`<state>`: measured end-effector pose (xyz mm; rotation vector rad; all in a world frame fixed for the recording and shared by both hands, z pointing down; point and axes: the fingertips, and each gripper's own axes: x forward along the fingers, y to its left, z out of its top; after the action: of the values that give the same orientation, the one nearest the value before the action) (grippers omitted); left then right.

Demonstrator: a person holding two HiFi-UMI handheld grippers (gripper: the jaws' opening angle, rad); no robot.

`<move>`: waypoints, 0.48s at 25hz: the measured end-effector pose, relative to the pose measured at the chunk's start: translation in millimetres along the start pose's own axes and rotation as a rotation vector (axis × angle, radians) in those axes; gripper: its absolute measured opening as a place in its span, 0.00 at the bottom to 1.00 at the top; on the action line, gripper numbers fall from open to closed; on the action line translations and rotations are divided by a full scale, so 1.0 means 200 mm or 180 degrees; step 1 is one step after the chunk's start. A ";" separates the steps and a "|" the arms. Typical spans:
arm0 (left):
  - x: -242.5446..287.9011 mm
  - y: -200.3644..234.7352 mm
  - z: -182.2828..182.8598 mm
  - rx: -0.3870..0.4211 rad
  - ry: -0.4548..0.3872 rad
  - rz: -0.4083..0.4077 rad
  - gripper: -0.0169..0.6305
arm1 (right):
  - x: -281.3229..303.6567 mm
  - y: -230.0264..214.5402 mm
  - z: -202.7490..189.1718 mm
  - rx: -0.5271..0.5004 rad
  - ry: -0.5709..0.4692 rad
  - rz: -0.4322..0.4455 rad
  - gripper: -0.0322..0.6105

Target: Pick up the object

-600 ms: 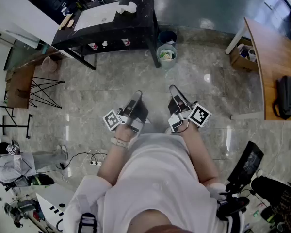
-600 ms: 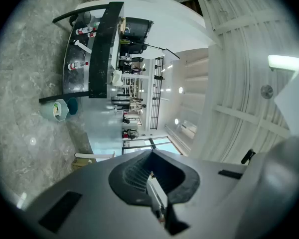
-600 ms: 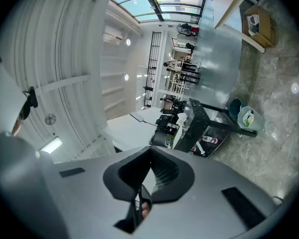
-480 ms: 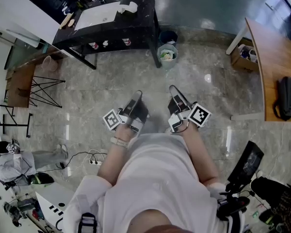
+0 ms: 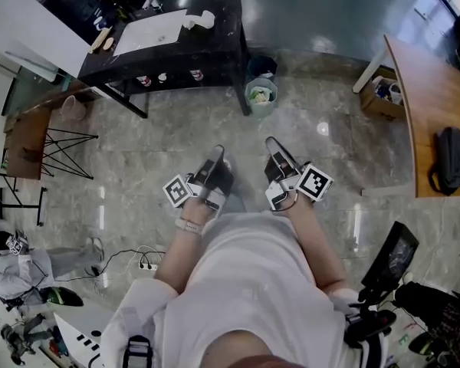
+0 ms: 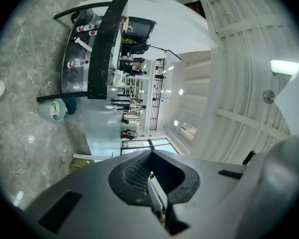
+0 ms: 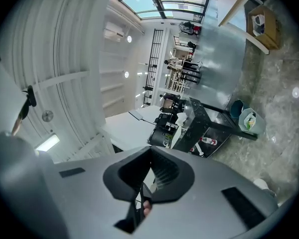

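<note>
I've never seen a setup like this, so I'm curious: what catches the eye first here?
Two hand-held tools stick out in front of the person, the left tool and the right tool, both closed and empty. Ahead stands a black table with a pale bin beside it. At the right, a wooden desk carries a black bag.

Ahead of me, item by item:

- Black table (image 5: 215, 48), eleven o'clock. White sheet (image 5: 149, 31) on its top, small bottles (image 5: 143, 80) on the shelf beneath.
- Two bins, twelve o'clock, just beside the table's leg: pale green bin (image 5: 261, 94), dark blue bin (image 5: 262, 66) behind it.
- Wooden desk (image 5: 425, 106), two o'clock, black bag (image 5: 452, 158) lying on it. Cardboard box (image 5: 383, 94) beside its far end.
- Black wire rack (image 5: 65, 150), nine o'clock.
- White power strip (image 5: 144, 265) with cable, seven o'clock.
- Grey marble floor (image 5: 176, 148) throughout.
</note>
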<state>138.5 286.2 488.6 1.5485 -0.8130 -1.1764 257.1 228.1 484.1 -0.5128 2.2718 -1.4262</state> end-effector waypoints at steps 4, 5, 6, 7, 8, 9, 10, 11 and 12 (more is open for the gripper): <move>0.09 0.07 0.14 -0.0073 -0.0005 0.0006 0.04 | 0.14 -0.06 0.05 -0.0050 0.0039 -0.0095 0.08; 0.12 0.09 0.17 -0.0087 -0.0007 -0.0005 0.04 | 0.17 -0.08 0.06 -0.0060 0.0040 -0.0119 0.08; 0.14 0.10 0.20 -0.0105 -0.0006 -0.0015 0.04 | 0.20 -0.10 0.07 -0.0063 0.0034 -0.0145 0.08; 0.16 0.12 0.23 -0.0124 -0.0002 -0.0018 0.04 | 0.23 -0.12 0.08 -0.0063 0.0026 -0.0172 0.08; 0.18 0.14 0.26 -0.0142 0.0005 -0.0014 0.04 | 0.26 -0.14 0.10 -0.0059 0.0019 -0.0197 0.08; 0.21 0.16 0.30 -0.0154 0.0010 -0.0006 0.04 | 0.30 -0.16 0.11 -0.0052 0.0014 -0.0215 0.08; 0.23 0.17 0.34 -0.0162 0.0010 0.0001 0.04 | 0.34 -0.17 0.12 -0.0044 0.0011 -0.0231 0.08; 0.25 0.19 0.39 -0.0170 0.0003 0.0007 0.04 | 0.38 -0.19 0.14 -0.0040 0.0010 -0.0252 0.08; 0.28 0.21 0.43 -0.0180 -0.0011 0.0012 0.04 | 0.42 -0.22 0.15 -0.0040 0.0011 -0.0277 0.08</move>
<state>75.8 197.0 508.6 1.4986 -0.7783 -1.1899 206.0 144.3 499.3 -0.6205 2.2878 -1.4556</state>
